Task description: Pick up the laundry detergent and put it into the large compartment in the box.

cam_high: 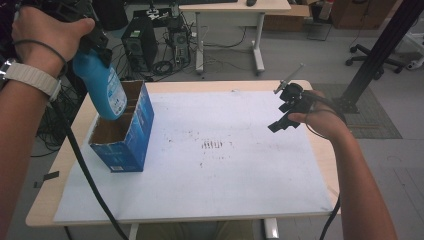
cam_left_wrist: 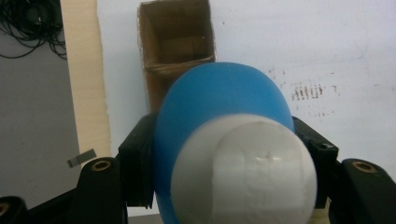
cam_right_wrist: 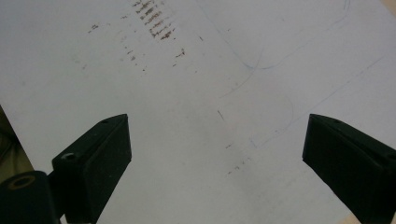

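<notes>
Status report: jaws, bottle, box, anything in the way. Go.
Left gripper shut on blue bottle, its base over the blue box. Right gripper open, holding nothing, above the white mat. Box compartment below looks unobstructed.

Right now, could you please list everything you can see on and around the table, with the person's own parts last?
Bottle: one, blue with a white cap and label, held tilted above the box.
Box: one, blue outside, brown cardboard inside with dividers, open top, at the table's left.
Sheet: one, white with dark smudges, covering most of the table.
Table: one, light wood.
Desk: one, pale, behind the table.
Computer tower: one, black, on the floor among cables.
Left gripper: one, black, shut on the bottle.
Right gripper: one, black, open above the sheet.
</notes>
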Demonstrator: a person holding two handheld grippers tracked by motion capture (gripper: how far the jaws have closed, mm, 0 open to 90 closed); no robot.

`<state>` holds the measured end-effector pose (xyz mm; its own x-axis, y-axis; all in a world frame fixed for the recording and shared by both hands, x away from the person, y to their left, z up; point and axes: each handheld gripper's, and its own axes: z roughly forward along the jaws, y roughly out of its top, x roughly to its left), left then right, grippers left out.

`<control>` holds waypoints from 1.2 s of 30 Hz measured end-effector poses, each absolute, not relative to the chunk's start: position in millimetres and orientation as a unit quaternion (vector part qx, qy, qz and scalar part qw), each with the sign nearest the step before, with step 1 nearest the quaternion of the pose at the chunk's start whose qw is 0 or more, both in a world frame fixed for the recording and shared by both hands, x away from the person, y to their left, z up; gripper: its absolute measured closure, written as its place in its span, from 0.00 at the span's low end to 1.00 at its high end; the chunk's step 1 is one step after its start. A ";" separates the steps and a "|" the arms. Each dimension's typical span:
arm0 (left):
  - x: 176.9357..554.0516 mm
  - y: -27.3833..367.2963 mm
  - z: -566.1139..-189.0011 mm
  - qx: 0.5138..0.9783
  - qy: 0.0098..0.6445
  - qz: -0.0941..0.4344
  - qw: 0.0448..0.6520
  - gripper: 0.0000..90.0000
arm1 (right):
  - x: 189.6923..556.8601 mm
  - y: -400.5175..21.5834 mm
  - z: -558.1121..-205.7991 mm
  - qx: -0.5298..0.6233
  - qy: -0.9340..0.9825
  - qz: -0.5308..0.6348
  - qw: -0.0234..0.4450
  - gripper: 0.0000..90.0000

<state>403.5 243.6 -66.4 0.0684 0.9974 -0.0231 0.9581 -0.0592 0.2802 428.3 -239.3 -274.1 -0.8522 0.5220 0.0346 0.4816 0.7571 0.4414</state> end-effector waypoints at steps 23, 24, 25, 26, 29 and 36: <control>410.0 259.6 -101.7 0.713 0.688 0.093 0.104 0.42 | 427.8 -237.9 -274.3 0.269 0.936 0.223 0.044 0.09; 410.4 259.7 -103.7 0.713 0.688 0.093 0.103 0.42 | 427.5 -237.9 -274.2 0.269 0.936 0.223 0.044 0.09; 410.7 260.2 -107.2 0.711 0.689 0.093 0.105 0.42 | 427.4 -238.0 -274.2 0.269 0.936 0.223 0.044 0.09; 411.2 260.6 -110.2 0.711 0.689 0.092 0.105 0.42 | 427.3 -238.2 -274.1 0.269 0.936 0.223 0.045 0.09; 412.4 261.3 -117.8 0.711 0.690 0.088 0.105 0.42 | 426.9 -238.7 -273.7 0.269 0.936 0.224 0.045 0.09; 413.7 263.3 -136.2 0.710 0.690 0.092 0.104 0.42 | 426.2 -240.5 -273.1 0.270 0.935 0.224 0.046 0.09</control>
<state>413.7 263.3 -136.2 0.0301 0.9995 -0.0131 0.9613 -0.0254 0.2744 426.2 -240.5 -273.1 -0.8503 0.5252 0.0340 0.4837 0.7544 0.4437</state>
